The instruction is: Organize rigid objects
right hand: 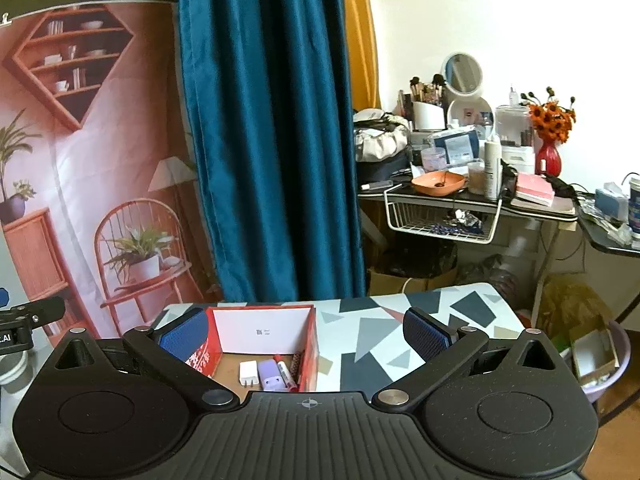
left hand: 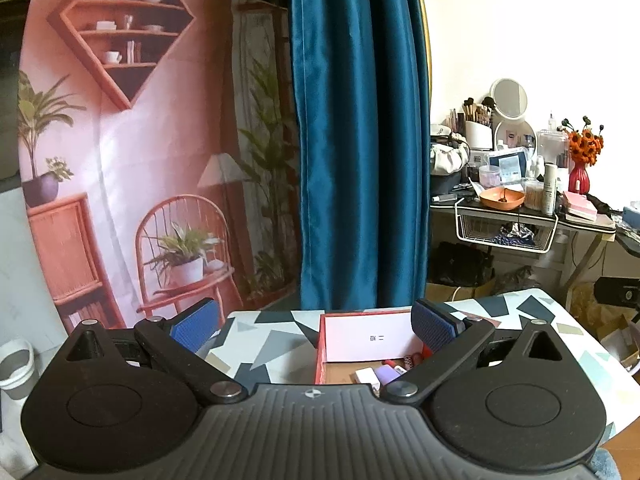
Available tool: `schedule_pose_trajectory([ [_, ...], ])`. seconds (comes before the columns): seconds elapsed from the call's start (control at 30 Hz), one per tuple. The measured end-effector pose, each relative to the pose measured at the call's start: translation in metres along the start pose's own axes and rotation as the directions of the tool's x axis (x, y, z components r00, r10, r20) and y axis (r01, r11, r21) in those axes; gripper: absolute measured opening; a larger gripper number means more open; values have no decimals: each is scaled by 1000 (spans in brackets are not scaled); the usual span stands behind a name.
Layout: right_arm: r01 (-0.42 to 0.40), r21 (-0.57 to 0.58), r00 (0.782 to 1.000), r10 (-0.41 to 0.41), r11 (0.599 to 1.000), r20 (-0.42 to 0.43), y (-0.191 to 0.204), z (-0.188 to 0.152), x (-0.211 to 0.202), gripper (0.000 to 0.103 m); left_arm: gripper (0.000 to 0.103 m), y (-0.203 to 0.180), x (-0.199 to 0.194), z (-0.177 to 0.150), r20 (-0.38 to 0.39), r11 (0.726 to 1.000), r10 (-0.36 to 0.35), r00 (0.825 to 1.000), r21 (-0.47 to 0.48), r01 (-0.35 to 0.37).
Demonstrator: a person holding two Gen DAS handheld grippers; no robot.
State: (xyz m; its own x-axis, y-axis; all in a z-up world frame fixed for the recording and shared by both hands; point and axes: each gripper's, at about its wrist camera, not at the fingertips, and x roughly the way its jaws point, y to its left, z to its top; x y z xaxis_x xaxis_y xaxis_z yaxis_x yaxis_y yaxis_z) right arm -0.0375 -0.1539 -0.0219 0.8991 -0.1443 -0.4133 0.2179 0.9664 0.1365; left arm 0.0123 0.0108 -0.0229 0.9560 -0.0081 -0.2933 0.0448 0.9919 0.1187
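A red box [right hand: 308, 344] with a white inner wall stands on the patterned table [right hand: 380, 332]; it also shows in the left wrist view [left hand: 320, 344]. Inside lie a white charger [right hand: 248, 372], a purple plug [right hand: 269, 373], a red-capped marker [right hand: 285, 370] and a dark patterned stick [right hand: 296, 362]. The white charger [left hand: 366, 376] and purple plug [left hand: 388, 373] show in the left view too. My left gripper [left hand: 316, 326] is open and empty, held above the near table edge in front of the box. My right gripper [right hand: 306, 334] is open and empty, its left pad [right hand: 184, 338] beside the box's left wall.
A blue curtain [right hand: 264, 132] and a printed room backdrop [right hand: 92, 160] hang behind the table. A cluttered vanity desk [right hand: 472, 200] with a wire basket stands at the right. Cardboard and a tub [right hand: 600, 356] sit on the floor at right.
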Motion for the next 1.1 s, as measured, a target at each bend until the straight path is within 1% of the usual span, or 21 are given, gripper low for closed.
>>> schedule_pose_trajectory([
  [0.4,4,-11,1000,-3,1000,28,-6,1,-14,103,103,-5,-8,0,16,1000,10,1000,6,-10],
  [0.67,-4,-12,1000,5,1000,31,-5,1,-16,103,103,-4,-10,0,2,1000,12,1000,6,-12],
  [1.1,7,-11,999,-7,1000,32,-10,-2,-20,103,103,-7,-14,-1,0,1000,2,1000,15,-2],
])
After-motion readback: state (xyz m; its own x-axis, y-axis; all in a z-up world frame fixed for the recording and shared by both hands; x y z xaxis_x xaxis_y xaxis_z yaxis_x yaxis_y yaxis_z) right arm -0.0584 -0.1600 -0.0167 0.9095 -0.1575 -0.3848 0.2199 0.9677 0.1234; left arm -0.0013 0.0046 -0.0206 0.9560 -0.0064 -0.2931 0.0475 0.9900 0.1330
